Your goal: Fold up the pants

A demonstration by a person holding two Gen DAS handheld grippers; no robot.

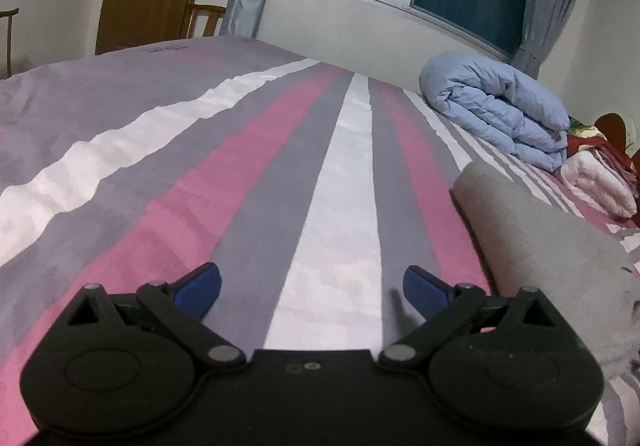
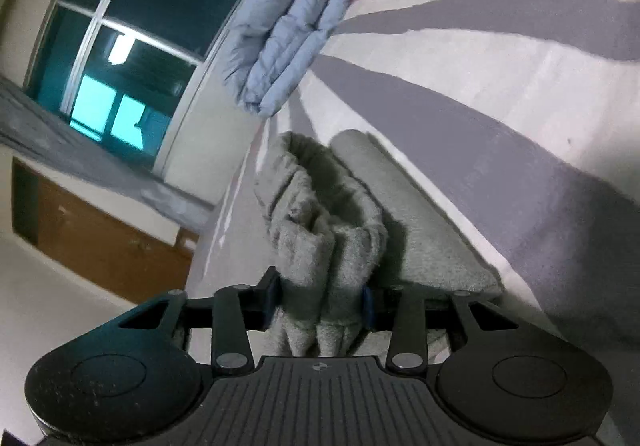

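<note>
Right wrist view: right gripper (image 2: 320, 298) clamps a bunched grey fleece pants (image 2: 320, 206) fold on the striped pink-grey-white bedsheet (image 2: 500, 106), left gripper (image 1: 312, 288) open, empty beside them; lay fold flat before letting go.

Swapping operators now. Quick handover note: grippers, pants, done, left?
Left gripper: open, nothing between its fingers, hovering over the striped bedsheet.
Right gripper: a bunched fold of the grey pants sits between its fingers; the pads flank the cloth, and whether they press on it I cannot tell.
Pants: a thick folded bundle on the bed, to the right of the left gripper, short of the folded blue duvet.
Done: pants look folded into layers.
Left: probably let go, then check and flatten the bundle.
</note>
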